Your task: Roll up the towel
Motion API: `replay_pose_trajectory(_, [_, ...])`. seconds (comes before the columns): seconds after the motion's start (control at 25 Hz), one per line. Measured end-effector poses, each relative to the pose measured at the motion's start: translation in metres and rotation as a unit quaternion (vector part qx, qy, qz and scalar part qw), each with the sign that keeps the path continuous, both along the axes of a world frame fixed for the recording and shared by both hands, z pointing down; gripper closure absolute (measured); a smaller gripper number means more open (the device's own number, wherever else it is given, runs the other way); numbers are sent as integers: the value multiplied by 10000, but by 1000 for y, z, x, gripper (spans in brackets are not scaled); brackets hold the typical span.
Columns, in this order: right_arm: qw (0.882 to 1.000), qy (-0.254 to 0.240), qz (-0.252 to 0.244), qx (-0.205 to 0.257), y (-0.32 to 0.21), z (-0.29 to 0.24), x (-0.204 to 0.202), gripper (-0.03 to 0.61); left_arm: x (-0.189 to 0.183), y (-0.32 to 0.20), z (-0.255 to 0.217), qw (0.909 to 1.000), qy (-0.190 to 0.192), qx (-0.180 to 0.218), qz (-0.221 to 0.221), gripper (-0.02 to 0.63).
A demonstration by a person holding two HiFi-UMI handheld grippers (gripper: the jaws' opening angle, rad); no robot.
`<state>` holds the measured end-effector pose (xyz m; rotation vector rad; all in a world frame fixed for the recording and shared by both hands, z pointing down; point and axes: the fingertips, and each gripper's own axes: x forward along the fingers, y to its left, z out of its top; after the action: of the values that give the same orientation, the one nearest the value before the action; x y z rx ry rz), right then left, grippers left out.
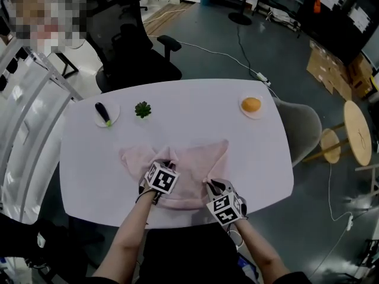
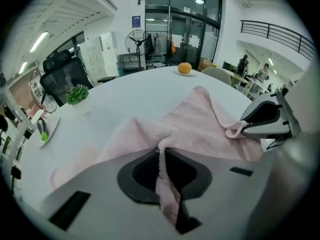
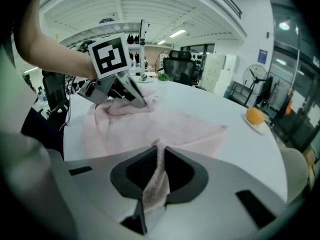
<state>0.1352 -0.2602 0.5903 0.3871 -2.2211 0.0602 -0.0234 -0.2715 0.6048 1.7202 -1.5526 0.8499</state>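
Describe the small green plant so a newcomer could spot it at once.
Look at the white table, along its far edge near the black chair. The plant stands just right of the plate holding a dark vegetable. It alone is leafy and green.

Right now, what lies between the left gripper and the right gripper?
Only the pink towel. The head view shows its near edge spanning from the left gripper to the right gripper, each shut on a pinch of it.
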Motion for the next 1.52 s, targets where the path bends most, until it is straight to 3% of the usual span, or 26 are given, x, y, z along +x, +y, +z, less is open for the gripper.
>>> replay_pose_trajectory(0.2, [9999,-118,24,-46,-13,-16,1,535,-18,2,-28,9983,227,419,-347,578])
replay_pose_trajectory(0.36, [9995,-294,38,116,-33,-43,-2,538,-49,12,-70,9914,328,974,-815,578])
replay_pose_trajectory(0.56, [9968,-620,-21,510,-69,-95,-17,538,-101,32,-130,9698,528,1764,-1602,578])
replay_pose_trajectory(0.76, [9919,-1022,17,755,-105,-148,-39,541,-143,58,-187,9448,551,2462,-2089,580])
replay_pose_trajectory(1.04, [9818,-1344,97,1337,-160,-207,-66,543,-186,104,-241,9250,132,2851,-2509,580])
replay_pose_trajectory(1.28, [9781,-1187,-80,1710,-217,-226,-97,543,-181,127,-253,9235,328,2928,-2456,580])
replay_pose_trajectory(1.52, [9815,-786,-239,1728,-267,-218,-125,543,-171,106,-221,9388,560,2489,-2313,580])
